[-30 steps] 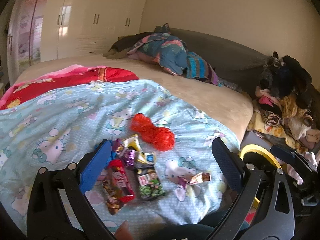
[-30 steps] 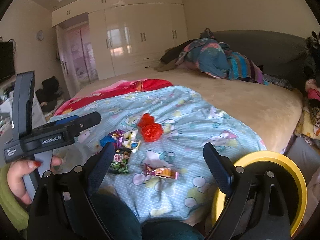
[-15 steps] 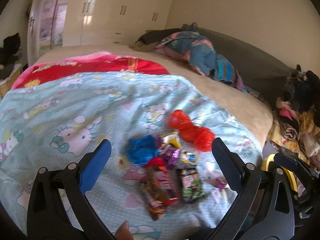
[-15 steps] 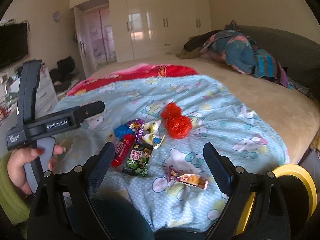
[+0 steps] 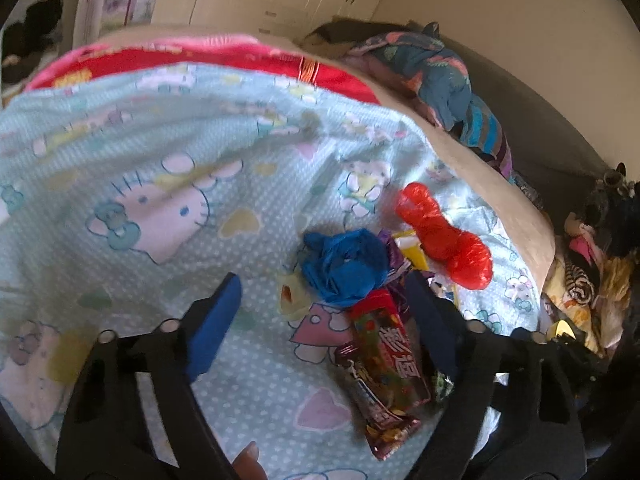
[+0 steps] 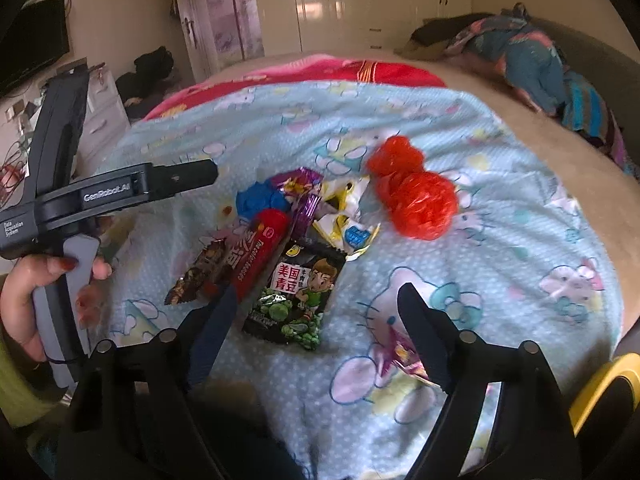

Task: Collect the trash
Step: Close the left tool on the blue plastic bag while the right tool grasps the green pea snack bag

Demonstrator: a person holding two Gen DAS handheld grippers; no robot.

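Observation:
Trash lies on a Hello Kitty quilt (image 5: 168,168): a red plastic bag (image 5: 444,236) (image 6: 416,196), a crumpled blue bag (image 5: 344,264) (image 6: 258,200), a red candy wrapper (image 5: 384,352) (image 6: 256,256), a black green-pea packet (image 6: 296,296), yellow-white wrappers (image 6: 344,220) and a small wrapper (image 6: 404,356). My left gripper (image 5: 324,320) is open, low over the red wrapper and blue bag. My right gripper (image 6: 320,328) is open above the pea packet. Both are empty.
A yellow-rimmed bin (image 6: 600,392) stands at the bed's right edge. Piled clothes (image 5: 592,264) lie right of the bed. Bundled bedding (image 6: 528,56) sits at the far end. White wardrobes (image 6: 360,4) line the back wall.
Both grippers have moved forward and down toward the trash pile, which now looks larger and closer. Both stay open.

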